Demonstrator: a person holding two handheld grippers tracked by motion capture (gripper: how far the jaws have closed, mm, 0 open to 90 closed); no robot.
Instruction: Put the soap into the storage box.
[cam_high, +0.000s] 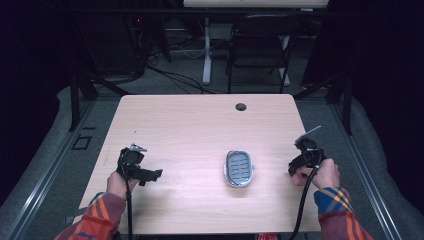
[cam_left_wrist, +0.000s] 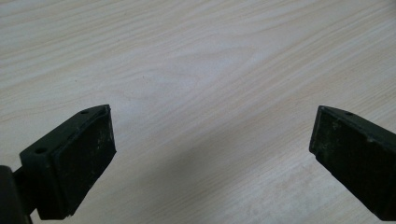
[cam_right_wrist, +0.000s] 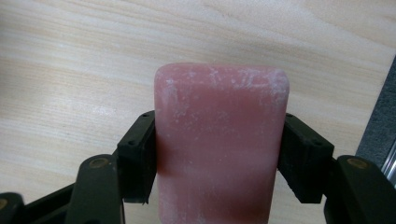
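Forearms in striped sleeves enter low. Left gripper (cam_high: 141, 172) rests on the table (cam_high: 200, 125) at its left side, jaws spread wide over bare wood, holding nothing. Centre-right sits a grey soap dish (cam_high: 239, 168), well apart from both grippers. Right gripper (cam_right_wrist: 219, 154), near the table's right edge, pinches a pink soap bar (cam_right_wrist: 219, 140) by its sides.

Risk, as judged: the bar looks smooth and chalky, so it could slide out of the pads, or land askew on the dish.

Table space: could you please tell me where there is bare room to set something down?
The table is bare between the cable hole and the soap dish, and between dish and left gripper. Nowhere is crowded.
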